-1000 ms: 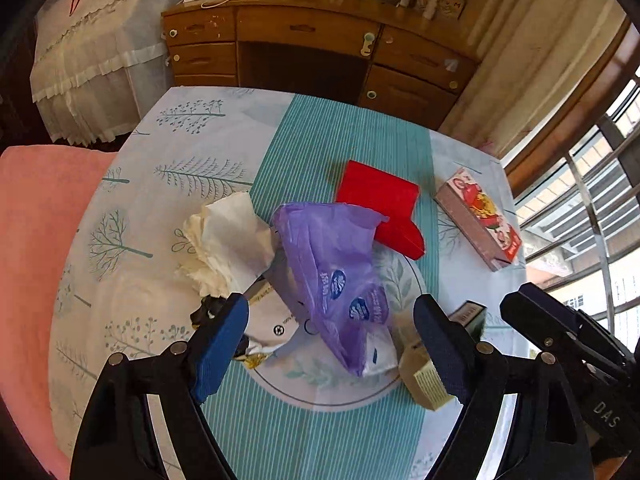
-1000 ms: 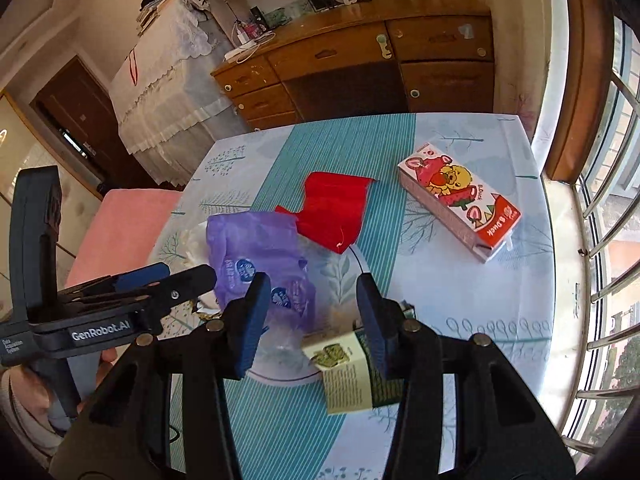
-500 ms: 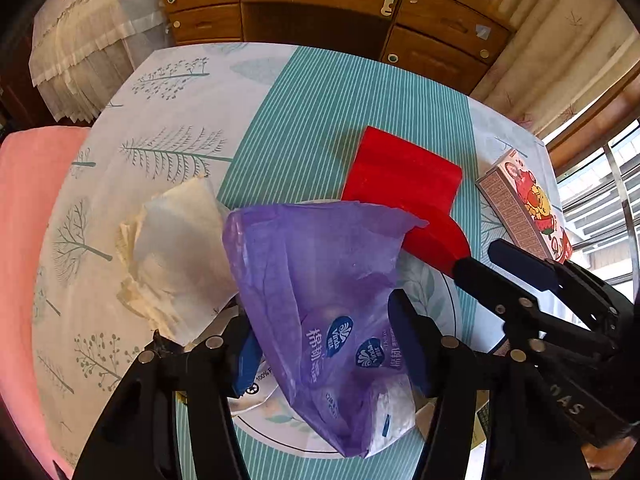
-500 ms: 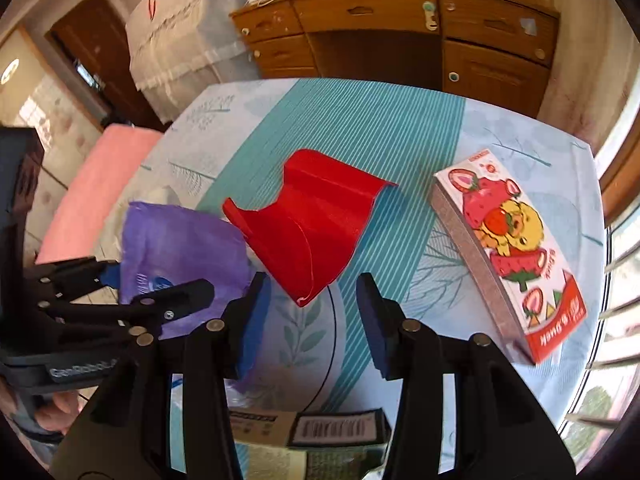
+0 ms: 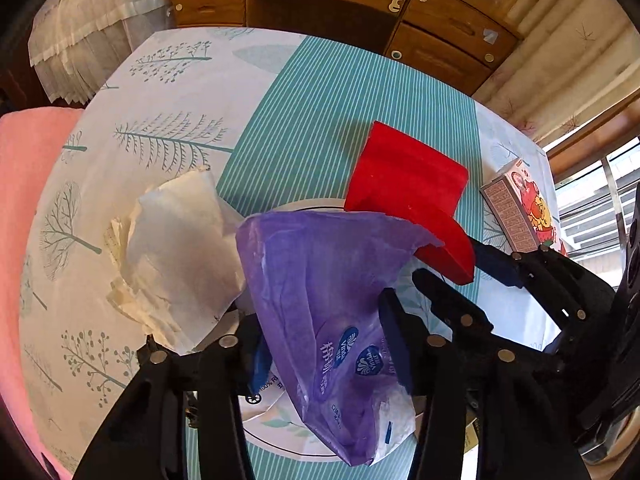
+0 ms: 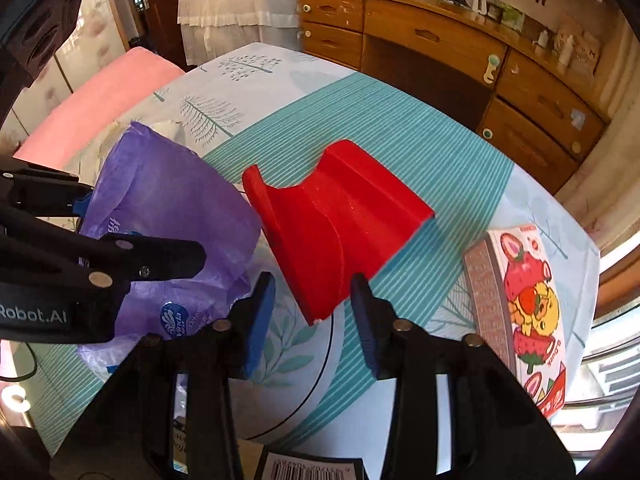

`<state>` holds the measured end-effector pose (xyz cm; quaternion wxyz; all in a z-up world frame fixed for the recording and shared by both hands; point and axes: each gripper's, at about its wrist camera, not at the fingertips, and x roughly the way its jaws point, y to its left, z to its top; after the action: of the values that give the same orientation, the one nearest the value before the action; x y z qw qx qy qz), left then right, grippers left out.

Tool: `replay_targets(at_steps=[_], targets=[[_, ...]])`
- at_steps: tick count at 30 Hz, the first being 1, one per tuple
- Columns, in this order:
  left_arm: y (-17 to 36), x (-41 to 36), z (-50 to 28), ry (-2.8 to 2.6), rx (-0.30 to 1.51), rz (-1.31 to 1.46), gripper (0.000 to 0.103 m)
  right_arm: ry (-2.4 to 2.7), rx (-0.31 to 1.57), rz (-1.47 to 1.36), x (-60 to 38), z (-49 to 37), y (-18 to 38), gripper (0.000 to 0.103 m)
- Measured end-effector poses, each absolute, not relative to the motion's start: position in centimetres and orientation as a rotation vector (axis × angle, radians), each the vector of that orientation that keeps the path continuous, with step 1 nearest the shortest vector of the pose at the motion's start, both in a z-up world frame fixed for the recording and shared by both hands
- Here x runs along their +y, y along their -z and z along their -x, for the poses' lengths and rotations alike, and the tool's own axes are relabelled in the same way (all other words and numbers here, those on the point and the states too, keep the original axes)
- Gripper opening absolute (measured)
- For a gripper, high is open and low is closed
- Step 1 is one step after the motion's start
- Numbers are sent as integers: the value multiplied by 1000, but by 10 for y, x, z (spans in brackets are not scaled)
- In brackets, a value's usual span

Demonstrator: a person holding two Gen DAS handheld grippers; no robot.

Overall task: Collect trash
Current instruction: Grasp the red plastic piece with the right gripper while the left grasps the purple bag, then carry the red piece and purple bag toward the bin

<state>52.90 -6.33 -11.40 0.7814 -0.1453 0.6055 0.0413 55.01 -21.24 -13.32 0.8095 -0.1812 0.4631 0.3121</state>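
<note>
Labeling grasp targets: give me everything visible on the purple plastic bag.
The purple plastic bag is a thin, crinkled, translucent film wrapper with blue oval logos and white print near its lower end. It stands bunched between the fingers of the left hand-held gripper, whose jaws are closing on it. Its open top edge is ragged. It overlaps the crumpled white paper at its left, and its top corner hides part of the red plastic piece.

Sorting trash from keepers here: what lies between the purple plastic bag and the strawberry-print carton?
The curved red plastic piece lies between the purple plastic bag and strawberry-print carton; the right wrist view shows it.
</note>
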Motion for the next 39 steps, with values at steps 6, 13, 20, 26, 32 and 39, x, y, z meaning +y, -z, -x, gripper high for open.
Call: replay_targets(at_steps=[6,13,20,26,32,39], targets=[[107,-68,-524,-50,1285,321,4,-708,966,335,-209,-546,123,4],[63,-78,-505,21,1201,342,2,-684,922,226,-230,-520,84,3],[0,-78,-462,103,1110,345,1,-634,816,94,-250,-470,18,3],[-43,-69,-396,199,1067,298,1,-588,780,-28,-259,-392,-29,3],[-65,-47,-308,296,1053,240,1,-519,795,-114,-249,-286,-54,3],[-74,-4,-192,405,1040,146,1,-390,795,-179,-204,-153,-47,3]])
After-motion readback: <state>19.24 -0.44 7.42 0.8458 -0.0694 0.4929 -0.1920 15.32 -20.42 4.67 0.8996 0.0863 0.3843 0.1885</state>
